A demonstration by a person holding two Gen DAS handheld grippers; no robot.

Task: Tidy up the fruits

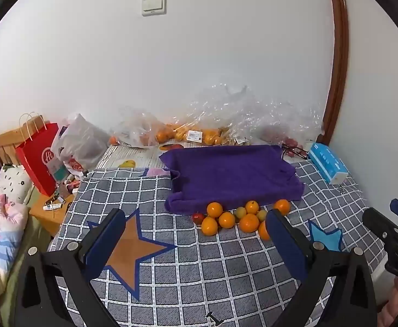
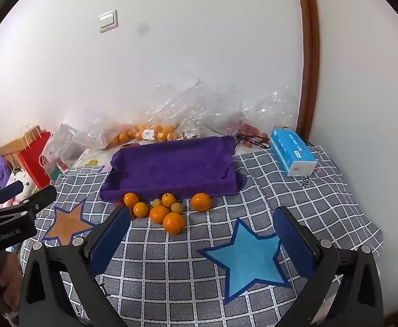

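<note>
Several loose fruits, both grippers wide open and empty

Oranges [image 2: 173,222] lie clustered on the checked cloth [image 2: 171,272], touching a purple towel-lined tray [image 2: 171,163]. The left gripper [image 1: 196,242] and right gripper [image 2: 203,238] hover short of them. Round fruit may roll when nudged. Crinkled plastic bags [image 2: 199,103] and a blue tissue box [image 2: 291,152] crowd behind.

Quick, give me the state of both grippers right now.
Left gripper: open, holding nothing.
Right gripper: open, holding nothing.

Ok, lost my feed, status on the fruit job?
Both claws, left and right, open, empty. Fruit pile loose beside purple tray. Nothing blocking.
</note>
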